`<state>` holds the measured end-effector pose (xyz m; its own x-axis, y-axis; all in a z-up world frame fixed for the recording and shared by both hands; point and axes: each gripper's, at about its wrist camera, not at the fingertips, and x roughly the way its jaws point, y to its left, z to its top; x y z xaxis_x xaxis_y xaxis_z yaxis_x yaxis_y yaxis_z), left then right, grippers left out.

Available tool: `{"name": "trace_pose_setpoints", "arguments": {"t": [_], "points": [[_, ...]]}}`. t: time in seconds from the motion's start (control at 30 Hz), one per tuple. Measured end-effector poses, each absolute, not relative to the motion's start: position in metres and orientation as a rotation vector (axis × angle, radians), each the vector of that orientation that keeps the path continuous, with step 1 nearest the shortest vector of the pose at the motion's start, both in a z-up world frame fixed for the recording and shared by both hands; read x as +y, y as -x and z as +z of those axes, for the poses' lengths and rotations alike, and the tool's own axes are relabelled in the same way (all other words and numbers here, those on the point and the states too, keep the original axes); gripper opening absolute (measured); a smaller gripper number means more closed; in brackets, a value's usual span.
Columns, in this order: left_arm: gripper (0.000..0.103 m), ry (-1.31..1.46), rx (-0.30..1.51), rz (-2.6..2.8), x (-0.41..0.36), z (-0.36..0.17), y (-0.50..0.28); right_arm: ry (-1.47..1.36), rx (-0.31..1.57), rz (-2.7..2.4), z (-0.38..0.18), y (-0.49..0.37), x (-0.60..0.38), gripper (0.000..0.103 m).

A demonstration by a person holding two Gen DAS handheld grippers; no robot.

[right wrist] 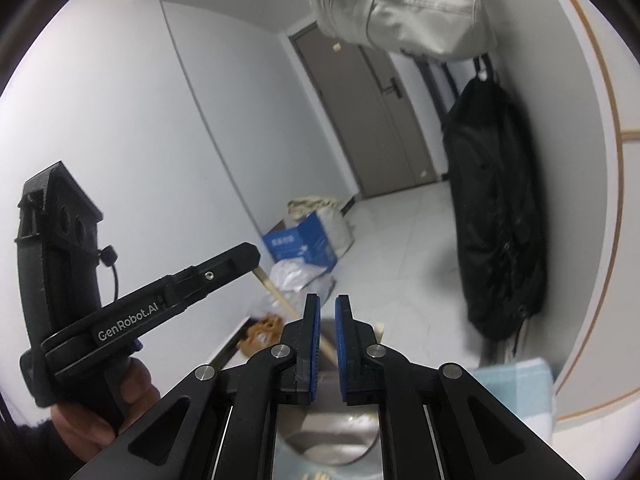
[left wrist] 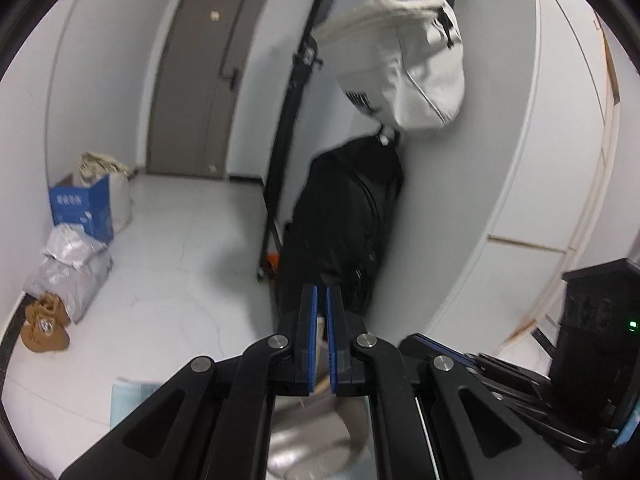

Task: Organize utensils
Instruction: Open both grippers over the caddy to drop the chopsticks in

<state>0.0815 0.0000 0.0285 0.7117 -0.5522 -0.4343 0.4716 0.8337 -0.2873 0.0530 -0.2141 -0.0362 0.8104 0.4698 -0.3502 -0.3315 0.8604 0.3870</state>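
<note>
My left gripper (left wrist: pixel 322 296) is shut on a pale wooden utensil (left wrist: pixel 320 332) whose flat end shows between the blue pads; the same gripper (right wrist: pixel 252 254) shows in the right wrist view holding the wooden stick (right wrist: pixel 280 296) that slants down toward a round steel container (right wrist: pixel 332 436). The steel container (left wrist: pixel 316 436) also sits below the left jaws. My right gripper (right wrist: pixel 327 304) has its blue pads a narrow gap apart, with nothing between them, above the container.
A light blue cloth (right wrist: pixel 516 376) lies under the container. A black bag (right wrist: pixel 496 216) and a white bag (left wrist: pixel 404 64) hang on the wall. A blue box (left wrist: pixel 82 208), plastic bags and slippers (left wrist: pixel 42 324) sit on the floor near a brown door (left wrist: pixel 200 80).
</note>
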Motion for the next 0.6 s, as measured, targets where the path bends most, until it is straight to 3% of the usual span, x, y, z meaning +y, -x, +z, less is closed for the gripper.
{"name": "trace_pose_setpoints", "arguments": {"t": [0.07,0.13,0.2,0.27,0.33,0.4,0.53,0.6], "points": [[0.002,0.149,0.560,-0.572,0.001,0.029,-0.075,-0.319,0.484,0.444,-0.040,-0.048,-0.212,0.008],[0.016,0.159,0.578,-0.554,0.005,0.031,-0.066,-0.312,0.497,0.442,-0.042,-0.040,-0.211,0.009],[0.047,0.183,0.572,-0.534,0.012,0.034,-0.058,-0.300,0.493,0.416,-0.042,-0.028,-0.212,0.022],[0.051,0.206,0.544,-0.506,0.020,0.039,-0.045,-0.315,0.483,0.401,-0.041,-0.015,-0.217,0.038],[0.058,0.207,0.547,-0.466,0.024,0.042,-0.034,-0.326,0.464,0.389,-0.038,-0.002,-0.221,0.044],[0.065,0.209,0.543,-0.435,0.025,0.043,-0.027,-0.322,0.449,0.379,-0.036,0.013,-0.224,0.056],[0.067,0.180,0.525,-0.373,0.023,0.044,-0.006,-0.320,0.437,0.372,-0.034,0.032,-0.224,0.066],[0.075,0.172,0.528,-0.352,0.023,0.042,0.002,-0.319,0.434,0.369,-0.035,0.042,-0.224,0.069]]}}
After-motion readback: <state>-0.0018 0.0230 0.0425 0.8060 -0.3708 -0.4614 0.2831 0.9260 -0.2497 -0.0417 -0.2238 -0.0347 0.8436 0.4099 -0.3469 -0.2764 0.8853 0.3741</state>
